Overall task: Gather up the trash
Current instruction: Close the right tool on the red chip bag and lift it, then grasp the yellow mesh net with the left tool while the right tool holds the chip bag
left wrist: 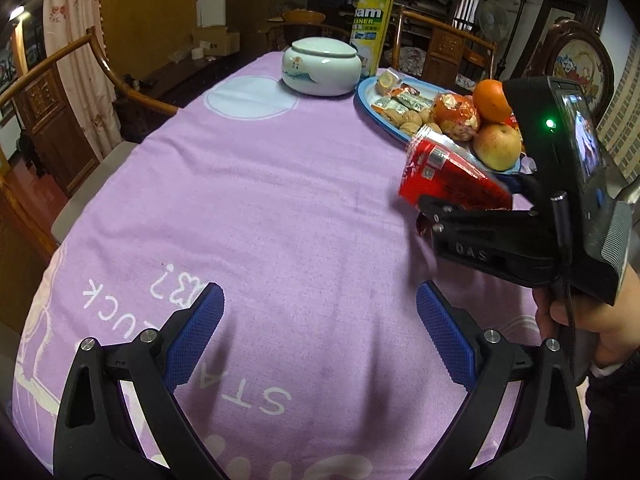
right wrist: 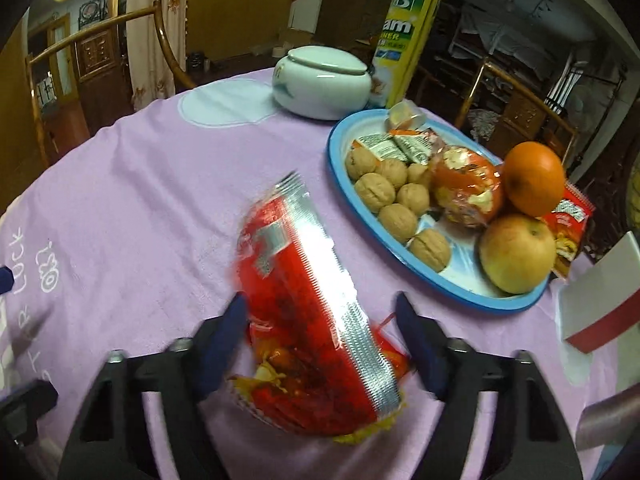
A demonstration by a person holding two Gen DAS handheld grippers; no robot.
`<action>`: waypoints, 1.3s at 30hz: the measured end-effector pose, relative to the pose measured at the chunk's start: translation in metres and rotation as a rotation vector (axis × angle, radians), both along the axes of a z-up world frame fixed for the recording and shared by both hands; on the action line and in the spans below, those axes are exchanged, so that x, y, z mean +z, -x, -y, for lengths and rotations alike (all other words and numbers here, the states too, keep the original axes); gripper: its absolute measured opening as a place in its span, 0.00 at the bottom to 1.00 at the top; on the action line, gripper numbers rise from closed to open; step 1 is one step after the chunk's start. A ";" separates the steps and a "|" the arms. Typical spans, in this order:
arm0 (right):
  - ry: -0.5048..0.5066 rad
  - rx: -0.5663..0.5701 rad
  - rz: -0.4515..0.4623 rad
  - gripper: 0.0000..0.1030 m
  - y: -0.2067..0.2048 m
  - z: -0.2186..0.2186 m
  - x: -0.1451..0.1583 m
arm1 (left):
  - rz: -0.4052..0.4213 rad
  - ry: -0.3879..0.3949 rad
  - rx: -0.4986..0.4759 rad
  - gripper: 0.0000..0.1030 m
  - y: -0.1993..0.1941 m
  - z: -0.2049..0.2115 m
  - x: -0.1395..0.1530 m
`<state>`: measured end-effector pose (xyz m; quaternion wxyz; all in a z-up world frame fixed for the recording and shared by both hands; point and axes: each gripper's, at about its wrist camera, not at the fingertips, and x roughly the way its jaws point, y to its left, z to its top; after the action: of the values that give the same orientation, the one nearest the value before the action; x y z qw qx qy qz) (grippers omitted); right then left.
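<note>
The red snack wrapper is sitting between the right gripper's spread fingers, apparently dropping, at seven o'clock from the blue fruit plate. The left gripper is hovering spread and empty. Collection seems barely begun; no bin is showing.

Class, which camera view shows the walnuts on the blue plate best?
The right wrist view: the walnuts lie unobstructed and can be counted. In the left wrist view, the walnuts appear small and distant, partly hidden behind the red snack packet.
</note>
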<state>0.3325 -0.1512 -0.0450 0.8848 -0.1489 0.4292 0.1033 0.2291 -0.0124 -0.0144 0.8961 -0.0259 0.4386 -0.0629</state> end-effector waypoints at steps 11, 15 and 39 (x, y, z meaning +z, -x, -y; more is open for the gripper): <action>-0.310 -0.207 0.154 0.40 0.054 0.052 0.066 | -0.012 -0.008 0.008 0.91 -0.001 0.008 -0.011; -0.263 -0.393 0.140 0.40 0.087 0.082 0.069 | -0.072 0.035 -0.003 0.91 -0.007 0.022 -0.017; -0.504 -0.656 0.149 0.41 0.192 0.172 0.029 | -0.101 -0.112 -0.229 0.43 -0.081 0.184 -0.047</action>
<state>0.1404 -0.3233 -0.0160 0.9082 0.2098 0.3499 -0.0933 0.3105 -0.1959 -0.0618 0.8599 0.0715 0.4860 -0.1389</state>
